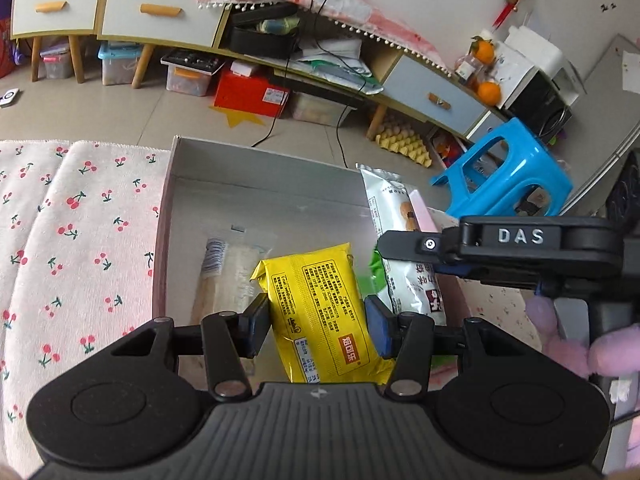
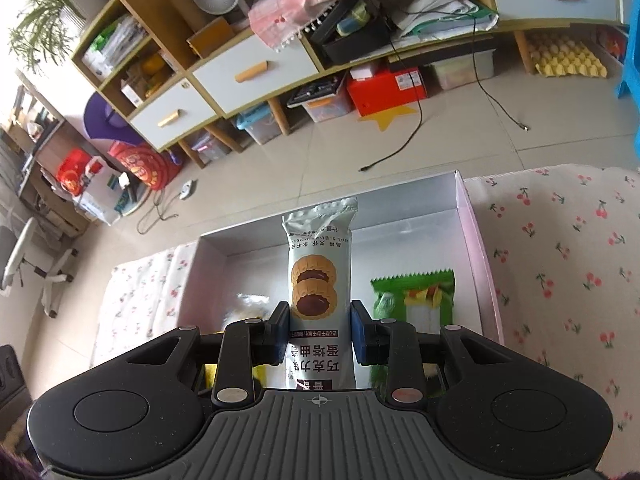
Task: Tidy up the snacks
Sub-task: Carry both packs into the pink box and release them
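My left gripper (image 1: 318, 330) is shut on a yellow snack packet (image 1: 320, 304) and holds it over the open grey box (image 1: 256, 168). My right gripper (image 2: 319, 336) is shut on a pale cookie packet (image 2: 318, 280) with chocolate tart pictures, also over the box (image 2: 400, 196). That cookie packet shows in the left wrist view (image 1: 394, 216) with the right gripper's body (image 1: 520, 240) beside it. A clear-wrapped snack (image 1: 228, 272) lies on the box floor at left. A green packet (image 2: 420, 300) lies in the box at right.
The box sits on a white cherry-print cloth (image 1: 72, 240). Beyond the table edge is tiled floor with cables (image 2: 400, 148), a blue plastic stool (image 1: 508, 172), a long cabinet with drawers (image 1: 160, 12) and storage bins under it.
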### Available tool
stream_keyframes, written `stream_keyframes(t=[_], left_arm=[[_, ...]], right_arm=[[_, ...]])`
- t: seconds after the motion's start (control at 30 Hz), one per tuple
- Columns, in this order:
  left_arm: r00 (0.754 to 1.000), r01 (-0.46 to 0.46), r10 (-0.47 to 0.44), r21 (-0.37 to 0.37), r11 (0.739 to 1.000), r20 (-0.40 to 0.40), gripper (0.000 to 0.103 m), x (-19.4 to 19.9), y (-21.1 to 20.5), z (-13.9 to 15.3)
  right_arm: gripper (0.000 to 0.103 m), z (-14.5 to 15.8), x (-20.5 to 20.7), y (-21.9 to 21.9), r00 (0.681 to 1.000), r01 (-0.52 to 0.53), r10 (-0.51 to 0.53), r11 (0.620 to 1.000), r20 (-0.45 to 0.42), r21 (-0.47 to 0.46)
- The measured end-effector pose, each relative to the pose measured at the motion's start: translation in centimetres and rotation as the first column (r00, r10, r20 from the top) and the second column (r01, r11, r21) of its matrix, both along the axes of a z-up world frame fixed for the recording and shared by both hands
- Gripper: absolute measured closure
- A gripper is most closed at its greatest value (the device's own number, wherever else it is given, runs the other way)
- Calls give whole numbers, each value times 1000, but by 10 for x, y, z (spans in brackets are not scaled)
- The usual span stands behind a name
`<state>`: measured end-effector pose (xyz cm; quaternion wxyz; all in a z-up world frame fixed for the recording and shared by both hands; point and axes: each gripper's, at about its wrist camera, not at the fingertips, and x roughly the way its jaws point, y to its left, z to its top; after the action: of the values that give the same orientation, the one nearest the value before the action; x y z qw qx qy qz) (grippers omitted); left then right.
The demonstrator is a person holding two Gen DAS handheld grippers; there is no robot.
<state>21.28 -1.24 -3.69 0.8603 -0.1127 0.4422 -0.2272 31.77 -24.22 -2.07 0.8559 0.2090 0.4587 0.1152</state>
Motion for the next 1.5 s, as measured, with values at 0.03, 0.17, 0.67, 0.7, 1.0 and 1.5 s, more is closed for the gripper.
stream_keyframes(t=[0.03, 0.17, 0.67, 0.7, 1.0, 1.5], left_arm=[[1000, -2, 2, 6, 1000, -2, 56, 1, 0, -1], [1000, 3, -3, 29, 1000, -5, 56, 4, -2, -4], [1000, 17, -16, 66, 998, -6, 56, 16, -15, -16], [1000, 13, -13, 66, 998, -7, 56, 16, -14, -16], [1000, 13, -14, 56, 998, 8, 55, 16, -13, -17], [1000, 13, -15, 52, 999, 24, 24, 4, -19, -4]], right_arm=[[73, -2, 3, 0, 1000, 0, 0, 1000, -2, -3], [73, -7, 8, 3, 1000, -17, 17, 1000, -2, -15], [73, -19, 24, 6, 999, -37, 36, 997, -4, -71], [73, -19, 25, 6, 999, -38, 38, 997, -4, -74], [72, -18, 25, 13, 998, -58, 59, 991, 6, -118], [31, 4, 9, 5, 996, -70, 73, 996, 42, -62]])
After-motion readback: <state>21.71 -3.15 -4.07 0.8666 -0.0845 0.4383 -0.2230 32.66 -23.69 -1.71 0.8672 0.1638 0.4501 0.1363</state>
